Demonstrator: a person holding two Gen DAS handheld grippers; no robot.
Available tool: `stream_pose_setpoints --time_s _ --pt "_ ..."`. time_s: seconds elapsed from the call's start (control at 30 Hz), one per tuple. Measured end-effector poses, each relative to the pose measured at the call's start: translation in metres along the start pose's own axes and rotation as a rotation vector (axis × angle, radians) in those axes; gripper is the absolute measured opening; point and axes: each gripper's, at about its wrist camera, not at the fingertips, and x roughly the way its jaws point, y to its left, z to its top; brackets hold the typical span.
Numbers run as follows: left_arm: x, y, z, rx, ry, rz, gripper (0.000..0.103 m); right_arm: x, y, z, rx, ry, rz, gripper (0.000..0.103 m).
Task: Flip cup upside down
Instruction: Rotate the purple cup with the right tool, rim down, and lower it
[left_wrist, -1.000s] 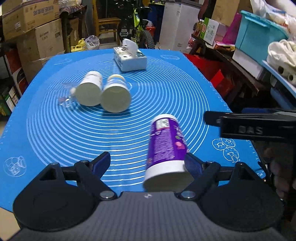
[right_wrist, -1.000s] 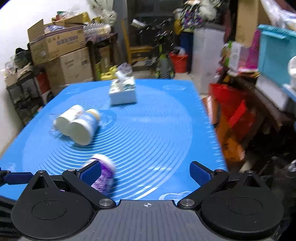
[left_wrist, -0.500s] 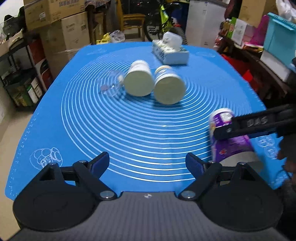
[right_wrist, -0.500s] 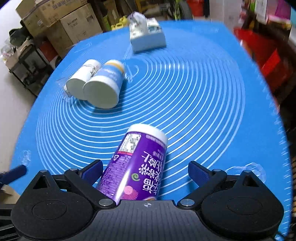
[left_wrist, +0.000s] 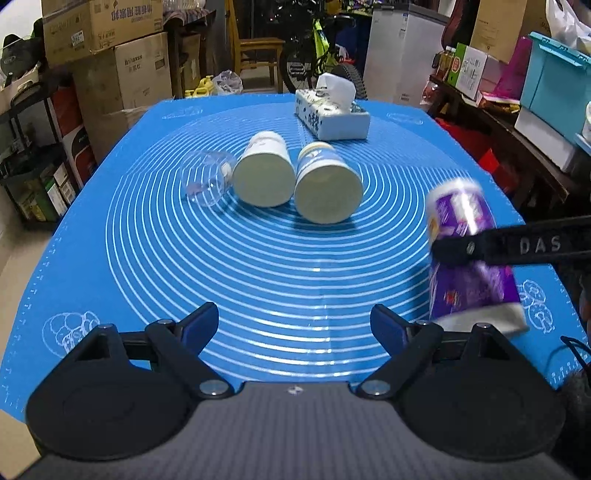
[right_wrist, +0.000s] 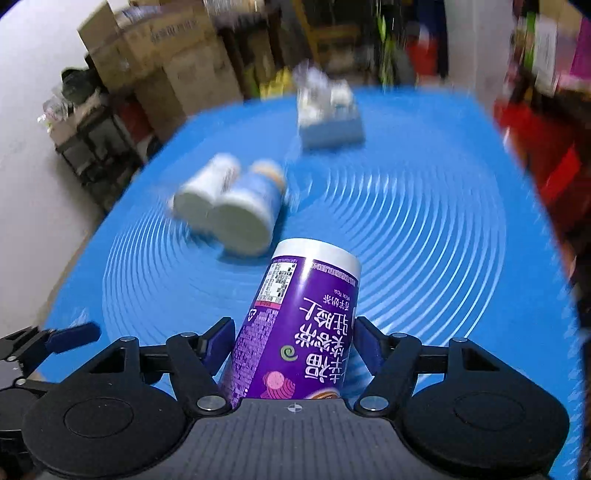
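Left wrist view: left gripper jaws spread wide, holding nothing, above blue ringed mat. Purple cup at right, clamped in right gripper, wide end toward camera. Two white cups on sides mid-mat, clear cup beside, tissue box behind. Cardboard boxes, bicycle beyond.

Right wrist view: right gripper pads pressed on purple cup, narrow end pointing away; mat blurred.

Left wrist view: low over near edge of surface, facing far end. Right wrist view: closer in, tilted down, blurred. Both share tissue box and two lying cups.
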Motion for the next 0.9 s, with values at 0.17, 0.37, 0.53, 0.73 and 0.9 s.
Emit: stream_pose_setpoints --time_s 0.17,0.37,0.53,0.73,0.9 --pt "0.000 -0.003 0.005 -0.020 -0.041 -0.001 0.089 -0.018 0.006 -0.011 -0.100 -0.359 -0.126 0.071" --pt "0.004 -0.006 0.007 -0.023 -0.067 0.006 0.089 0.004 0.011 -0.042 -0.248 -0.538 -0.238 0.071" --pt "0.004 -0.010 0.004 -0.011 -0.084 0.014 0.089 0.016 0.013 -0.056 -0.292 -0.514 -0.236 0.070" --pt "0.001 -0.014 0.001 0.001 -0.091 0.005 0.089 -0.002 0.020 -0.066 -0.272 -0.461 -0.241 0.070" --pt "-0.004 -0.018 -0.002 0.003 -0.096 -0.006 0.089 -0.010 0.011 -0.068 -0.209 -0.414 -0.218 0.071"
